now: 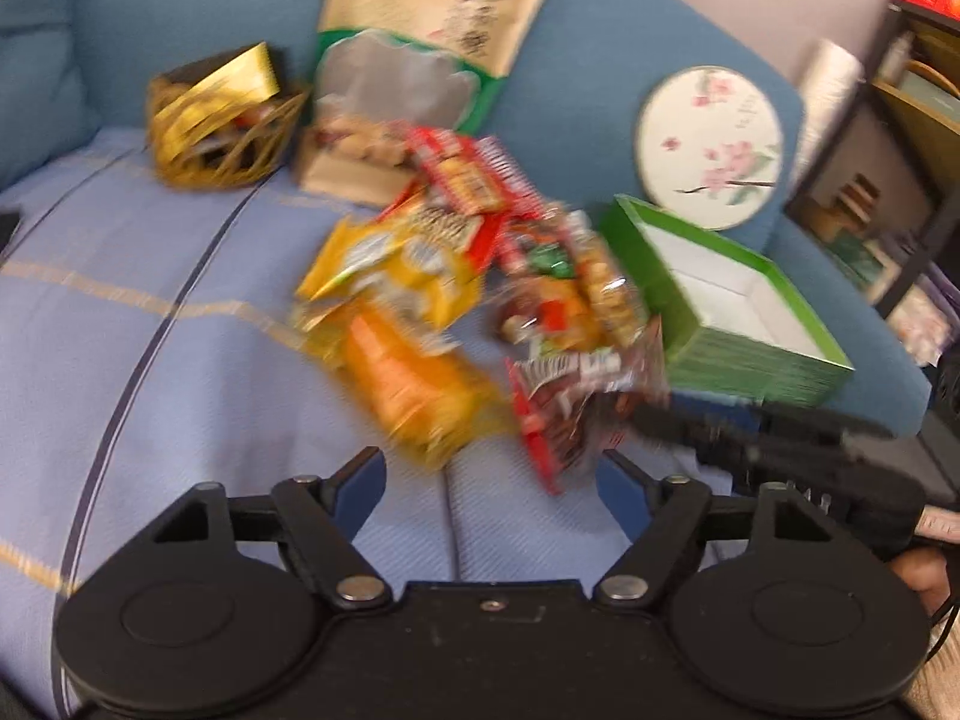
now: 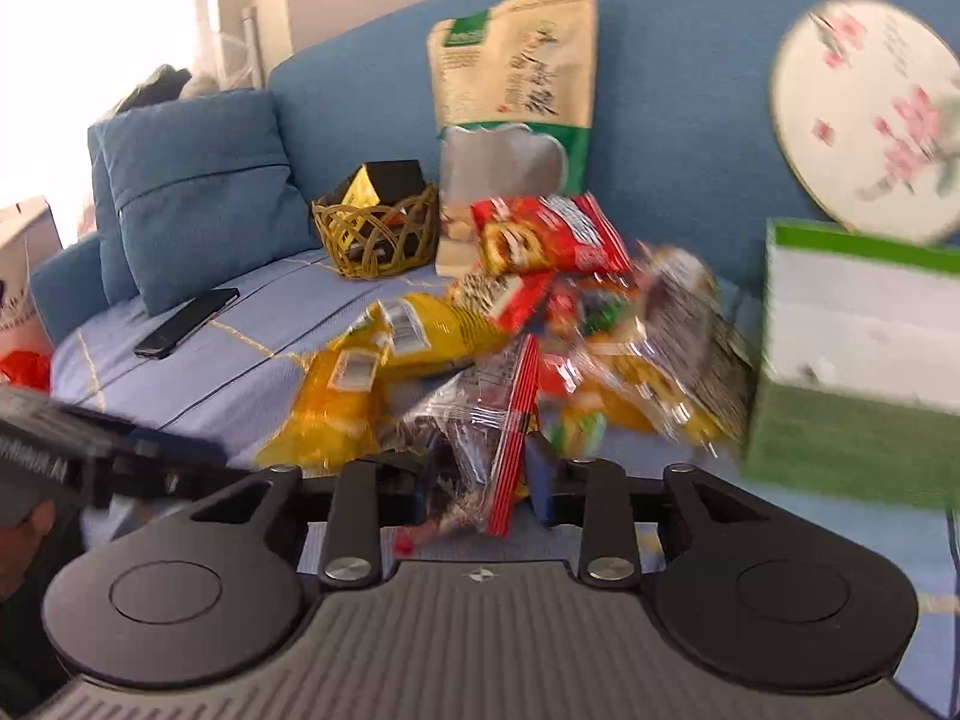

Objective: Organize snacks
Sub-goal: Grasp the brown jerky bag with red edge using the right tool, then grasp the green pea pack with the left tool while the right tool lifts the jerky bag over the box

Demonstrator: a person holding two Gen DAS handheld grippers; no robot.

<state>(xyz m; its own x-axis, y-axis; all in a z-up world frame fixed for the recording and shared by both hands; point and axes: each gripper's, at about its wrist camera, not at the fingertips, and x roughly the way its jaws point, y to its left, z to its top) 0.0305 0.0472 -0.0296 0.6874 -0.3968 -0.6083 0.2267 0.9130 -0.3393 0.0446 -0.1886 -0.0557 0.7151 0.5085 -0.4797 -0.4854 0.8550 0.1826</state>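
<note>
Between the blue pads of the right gripper [image 2: 480, 489] sits a clear packet with a red striped edge [image 2: 501, 420], pinched at its lower end with the jaws drawn close on it; the packet rises toward twelve o'clock from the fingers and leans against the snack pile [image 2: 516, 324]. From the left wrist view, the left gripper [image 1: 489, 480] has its fingers spread wide with nothing between them, only bare blue striped bedcover [image 1: 180, 330] showing in the gap. At one o'clock from those fingers the same red-edged packet [image 1: 570, 414] lies at the near edge of the pile, with the dark body of the right gripper reaching in at three o'clock. An orange bag [image 1: 414, 384] lies at eleven o'clock, just past the left fingertip, and yellow and red packets are heaped behind it toward twelve. A green box [image 1: 750, 354] with a white inside stands open at two o'clock, its near corner just beside the pile, though blur hides whether they touch. Open cover stretches from nine to eleven o'clock, broken only by a wicker basket [image 1: 222, 132] far off at eleven. Tall beige pouches [image 1: 432, 6] lean on the blue backrest [image 1: 600, 30] at twelve, and a round flowered fan [image 1: 711, 144] leans at one o'clock above the box. From the right wrist view, a phone [image 2: 186, 321] lies at ten o'clock below a blue cushion [image 2: 198, 192].
</note>
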